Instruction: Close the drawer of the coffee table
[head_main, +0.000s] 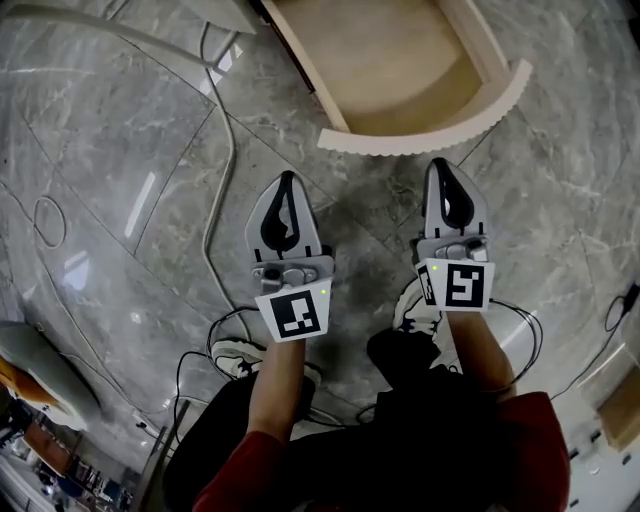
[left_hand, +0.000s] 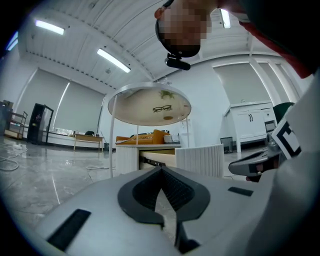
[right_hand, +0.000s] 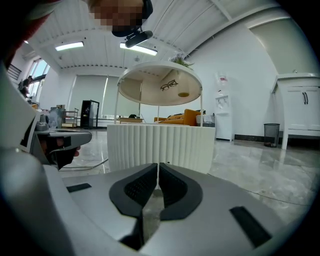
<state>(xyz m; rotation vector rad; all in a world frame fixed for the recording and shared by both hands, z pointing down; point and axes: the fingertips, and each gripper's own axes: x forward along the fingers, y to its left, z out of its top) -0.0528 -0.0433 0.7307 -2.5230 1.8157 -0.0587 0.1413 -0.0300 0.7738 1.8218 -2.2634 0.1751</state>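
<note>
A: Where does the drawer (head_main: 385, 60) stand?

B: It is pulled out of the coffee table (left_hand: 149, 106), its pale wooden inside open to the head view. Its curved ribbed front (head_main: 430, 128) faces the person, over the grey marble floor (head_main: 120, 130).

A: And the left gripper (head_main: 289, 182)?

B: Its jaws are closed, tips meeting with nothing between them. In the left gripper view (left_hand: 161, 170) the ribbed front (left_hand: 199, 160) lies ahead and a little to the right of the tips, with the drawer's side (left_hand: 157, 159) showing beside it. In the head view this gripper points toward the left end of the front, with bare floor between.

A: The right gripper (head_main: 441, 165)?

B: Also closed on nothing, the dark pads pressed together. In the right gripper view (right_hand: 158, 167) the ribbed front (right_hand: 159, 145) stands squarely ahead of the tips and fills the middle of the picture. From above, its tip sits near the front's outer curve; only a narrow strip of floor shows between them, so no contact can be made out.

A: Anything else on the floor?

B: A pale cable (head_main: 215, 200) runs to the left of the left gripper, apart from the drawer.
</note>
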